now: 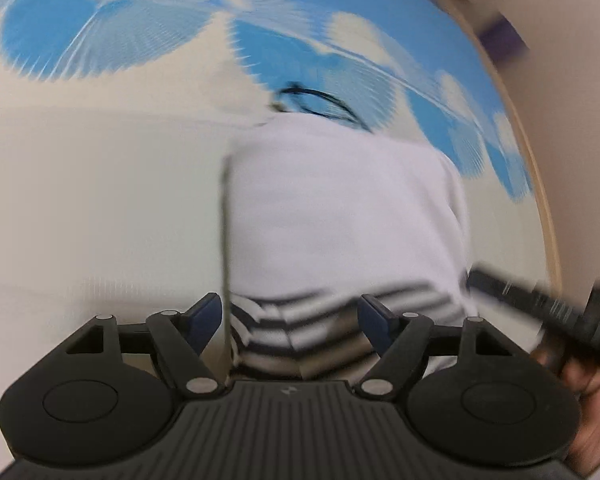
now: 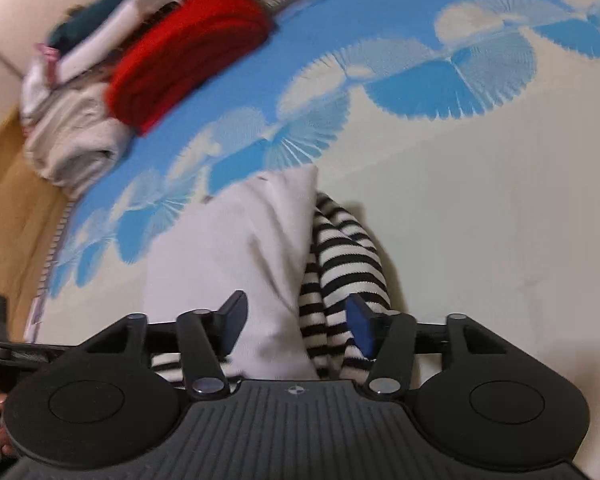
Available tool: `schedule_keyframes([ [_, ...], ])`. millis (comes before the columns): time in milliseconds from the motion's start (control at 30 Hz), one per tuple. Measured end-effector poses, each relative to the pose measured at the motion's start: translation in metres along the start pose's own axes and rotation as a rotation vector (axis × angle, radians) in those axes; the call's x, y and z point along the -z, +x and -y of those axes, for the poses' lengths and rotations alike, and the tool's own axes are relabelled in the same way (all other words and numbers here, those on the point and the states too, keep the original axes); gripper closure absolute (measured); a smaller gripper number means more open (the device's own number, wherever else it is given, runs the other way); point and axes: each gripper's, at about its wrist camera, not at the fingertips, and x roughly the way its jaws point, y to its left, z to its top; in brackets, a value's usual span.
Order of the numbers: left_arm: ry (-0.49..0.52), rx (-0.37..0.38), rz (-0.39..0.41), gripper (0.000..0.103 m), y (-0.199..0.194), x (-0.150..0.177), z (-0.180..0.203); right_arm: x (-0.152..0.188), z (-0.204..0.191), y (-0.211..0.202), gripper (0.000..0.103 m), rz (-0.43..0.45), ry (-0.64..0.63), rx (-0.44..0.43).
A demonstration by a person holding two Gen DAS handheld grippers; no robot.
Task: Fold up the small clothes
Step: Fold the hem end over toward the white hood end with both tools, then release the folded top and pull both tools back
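Observation:
A small white garment with black-and-white striped parts (image 1: pixel 336 216) lies folded on a cream and blue mat (image 1: pixel 100 184). My left gripper (image 1: pixel 290 316) is open, its jaws wide on either side of the striped edge. In the right wrist view the same garment (image 2: pixel 236 248) shows a white panel on the left and a striped sleeve (image 2: pixel 344 256) on the right. My right gripper (image 2: pixel 296 320) is open, with the cloth between its blue pads (image 2: pixel 358 326); I cannot tell whether they touch it. The other gripper shows blurred at the right of the left wrist view (image 1: pixel 540 304).
A pile of clothes lies at the mat's far left corner: a red folded item (image 2: pixel 188 56), a beige one (image 2: pixel 72 140) and teal and white pieces. Wooden floor (image 2: pixel 16 200) borders the mat. A black cord (image 1: pixel 320 104) lies beyond the garment.

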Motion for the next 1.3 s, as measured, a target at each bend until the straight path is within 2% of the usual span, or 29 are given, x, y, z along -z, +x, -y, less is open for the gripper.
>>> schedule_keyframes([
  [100, -0.121, 0.039, -0.032, 0.021, 0.021, -0.011, -0.014, 0.001, -0.003, 0.032, 0.037, -0.082, 0.015, 0.074],
  [267, -0.218, 0.079, -0.039, 0.014, 0.055, -0.021, -0.021, 0.001, -0.002, 0.056, 0.04, -0.119, 0.04, 0.085],
  [333, -0.244, 0.096, -0.042, 0.014, 0.064, -0.02, -0.022, -0.001, -0.002, 0.062, 0.063, -0.122, 0.049, 0.058],
  [433, -0.247, 0.11, -0.023, 0.014, 0.073, -0.025, -0.02, -0.001, -0.008, 0.058, 0.081, -0.106, 0.023, 0.04],
  [467, -0.236, 0.105, -0.014, 0.018, 0.074, -0.027, -0.017, -0.001, -0.009, 0.058, 0.083, -0.101, 0.016, 0.04],
  [500, -0.211, 0.095, 0.001, 0.03, 0.071, -0.028, -0.014, -0.002, -0.008, 0.057, 0.085, -0.095, 0.018, 0.038],
  [533, -0.181, 0.086, 0.015, 0.048, 0.066, -0.029, -0.009, -0.003, -0.008, 0.056, 0.087, -0.087, 0.028, 0.033],
  [600, -0.095, 0.076, 0.054, 0.06, 0.047, -0.033, 0.005, -0.005, -0.011, 0.053, 0.089, -0.062, 0.036, 0.02],
  [633, -0.053, 0.075, 0.086, 0.061, 0.036, -0.035, 0.01, -0.007, -0.015, 0.05, 0.089, -0.041, 0.03, 0.014],
  [733, 0.05, 0.03, 0.207, 0.062, 0.003, -0.047, 0.017, -0.012, -0.033, 0.049, 0.091, 0.017, -0.012, -0.02],
  [867, 0.069, -0.027, 0.328, 0.059, -0.035, -0.067, -0.006, -0.022, -0.067, 0.062, 0.092, 0.095, -0.047, -0.119],
  [933, 0.062, -0.044, 0.364, 0.044, -0.047, -0.078, -0.022, -0.029, -0.087, 0.072, 0.093, 0.144, -0.063, -0.15],
  [1000, 0.038, -0.111, 0.417, 0.036, -0.056, -0.083, -0.036, -0.037, -0.105, 0.084, 0.093, 0.188, -0.084, -0.14],
  [1033, 0.035, -0.133, 0.441, 0.036, -0.061, -0.082, -0.04, -0.04, -0.111, 0.09, 0.093, 0.201, -0.101, -0.131],
  [1067, 0.057, -0.135, 0.441, 0.036, -0.064, -0.079, -0.042, -0.044, -0.116, 0.097, 0.093, 0.204, -0.112, -0.121],
  [1133, 0.116, -0.109, 0.384, 0.037, -0.062, -0.075, -0.042, -0.047, -0.125, 0.115, 0.093, 0.172, -0.144, -0.081],
  [1200, 0.163, -0.115, 0.302, 0.043, -0.049, -0.07, -0.045, -0.046, -0.128, 0.129, 0.093, 0.144, -0.164, 0.011],
  [1267, 0.188, -0.17, 0.187, 0.043, -0.022, -0.067, -0.051, -0.049, -0.12, 0.136, 0.093, 0.117, -0.114, 0.04],
  [1300, 0.198, -0.198, 0.165, 0.043, -0.013, -0.066, -0.053, -0.049, -0.116, 0.137, 0.092, 0.108, -0.091, 0.036],
])
